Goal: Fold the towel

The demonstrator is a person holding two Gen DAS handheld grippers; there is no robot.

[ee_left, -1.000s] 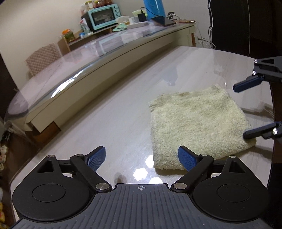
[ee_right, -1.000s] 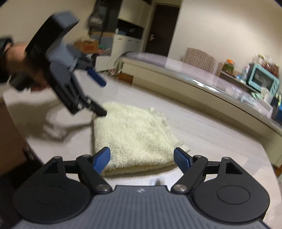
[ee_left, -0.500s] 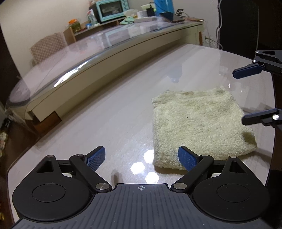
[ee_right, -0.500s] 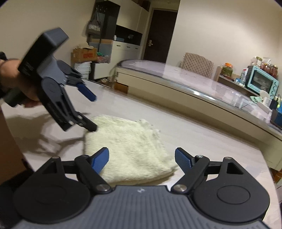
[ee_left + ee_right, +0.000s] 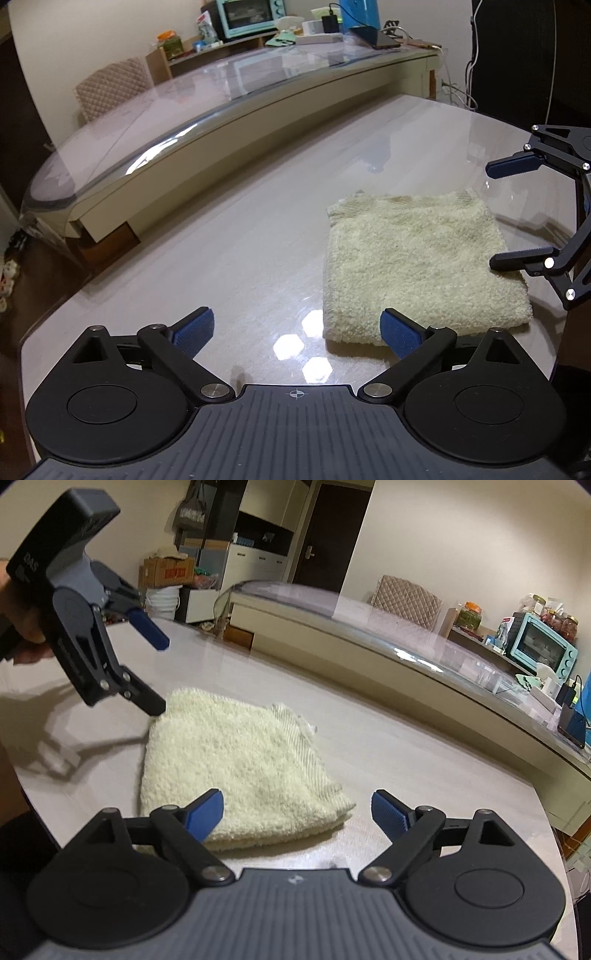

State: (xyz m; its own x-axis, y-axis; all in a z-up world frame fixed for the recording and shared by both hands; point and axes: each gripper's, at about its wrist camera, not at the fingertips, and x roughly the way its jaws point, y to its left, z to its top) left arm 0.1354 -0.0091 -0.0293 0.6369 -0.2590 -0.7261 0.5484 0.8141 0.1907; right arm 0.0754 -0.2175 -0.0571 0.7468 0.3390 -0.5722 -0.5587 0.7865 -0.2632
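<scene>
Two tools, both with fingers spread and gripping nothing: left tool [image 5: 297, 332] hangs over the desk [image 5: 221, 240] just beside the towel's near edge, right tool [image 5: 297, 810] low at the opposite side, one finger over the cloth. Towel [image 5: 417, 258] lies flat on the desk as a thick layered square, so the folding looks done or one fold short; a further fold would call for each tool to pinch a corner of one edge and carry it across. Writing on the left tool's body is too blurred to read.
</scene>
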